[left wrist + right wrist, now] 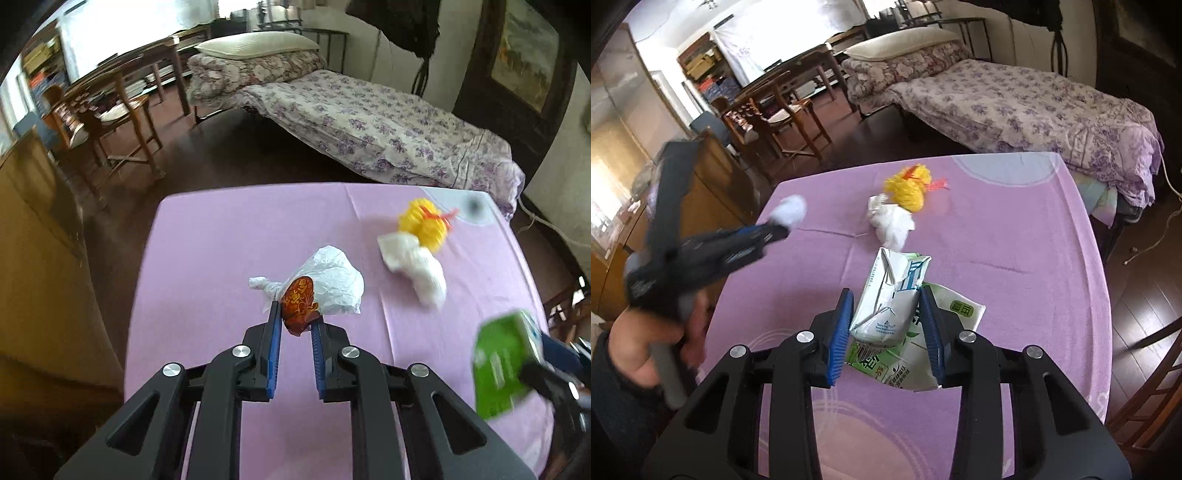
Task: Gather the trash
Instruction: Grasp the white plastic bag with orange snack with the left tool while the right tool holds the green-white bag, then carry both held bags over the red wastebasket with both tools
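Five pieces of trash show: one brown wrapper (298,302), one knotted white bag (328,282), one crumpled tissue (415,267), one yellow net (424,223) with an orange tie, and one flattened carton (886,295). Two grippers are at work over a table (221,240) under a lilac cloth. The left gripper (295,321) pinches the wrapper between its blue pads; the wrapper is glossy reddish brown with a gold flower print, crinkled, and sits just in front of the bag. The right gripper (886,328) presses on the carton, which is white and pale blue, creased and folded at the top, held above a green and white pack (945,314) that lies flat on the cloth. The tissue and net lie touching each other farther back, toward the bed (369,122). A hand (646,354) grips the left gripper's handle
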A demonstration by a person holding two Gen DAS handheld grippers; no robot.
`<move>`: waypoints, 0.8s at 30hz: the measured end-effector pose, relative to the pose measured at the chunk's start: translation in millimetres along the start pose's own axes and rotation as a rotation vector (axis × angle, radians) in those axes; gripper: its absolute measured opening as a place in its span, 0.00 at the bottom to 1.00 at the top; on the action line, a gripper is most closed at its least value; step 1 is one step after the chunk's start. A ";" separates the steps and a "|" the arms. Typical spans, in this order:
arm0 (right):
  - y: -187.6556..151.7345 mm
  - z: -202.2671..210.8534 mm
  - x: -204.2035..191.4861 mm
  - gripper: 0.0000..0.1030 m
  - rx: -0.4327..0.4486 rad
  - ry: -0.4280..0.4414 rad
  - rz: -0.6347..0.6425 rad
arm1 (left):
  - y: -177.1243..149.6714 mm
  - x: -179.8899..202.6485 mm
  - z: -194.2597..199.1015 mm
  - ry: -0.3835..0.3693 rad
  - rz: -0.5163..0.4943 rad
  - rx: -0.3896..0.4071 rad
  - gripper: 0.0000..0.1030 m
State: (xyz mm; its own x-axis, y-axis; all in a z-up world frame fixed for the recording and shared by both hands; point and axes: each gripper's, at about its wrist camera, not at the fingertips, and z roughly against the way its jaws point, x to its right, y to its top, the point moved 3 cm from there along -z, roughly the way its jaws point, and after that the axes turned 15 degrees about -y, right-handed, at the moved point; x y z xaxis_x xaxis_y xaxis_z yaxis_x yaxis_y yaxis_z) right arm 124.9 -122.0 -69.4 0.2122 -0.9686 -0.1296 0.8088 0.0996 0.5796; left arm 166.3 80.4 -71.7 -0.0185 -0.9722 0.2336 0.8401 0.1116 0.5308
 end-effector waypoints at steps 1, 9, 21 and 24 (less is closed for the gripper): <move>-0.9 0.7 -2.0 0.36 0.001 0.002 0.005 | -9.4 -0.7 9.7 0.001 0.009 0.006 0.15; -18.4 18.8 -44.3 0.36 0.017 0.020 0.079 | -94.3 -14.9 83.2 0.032 0.085 0.000 0.15; -85.0 17.9 -97.8 0.36 -0.025 -0.092 0.240 | -152.8 -50.8 128.0 0.030 0.210 0.029 0.15; -95.0 16.0 -102.4 0.37 -0.012 -0.129 0.255 | -159.3 -57.3 135.8 0.026 0.234 0.043 0.15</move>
State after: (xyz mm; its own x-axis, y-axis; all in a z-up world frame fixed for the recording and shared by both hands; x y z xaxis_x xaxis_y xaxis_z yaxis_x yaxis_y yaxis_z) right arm 17.6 -36.0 -98.3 0.3383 -0.9330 0.1228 0.7450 0.3453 0.5708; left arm -40.1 146.4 -59.0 0.1885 -0.9237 0.3335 0.7961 0.3426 0.4989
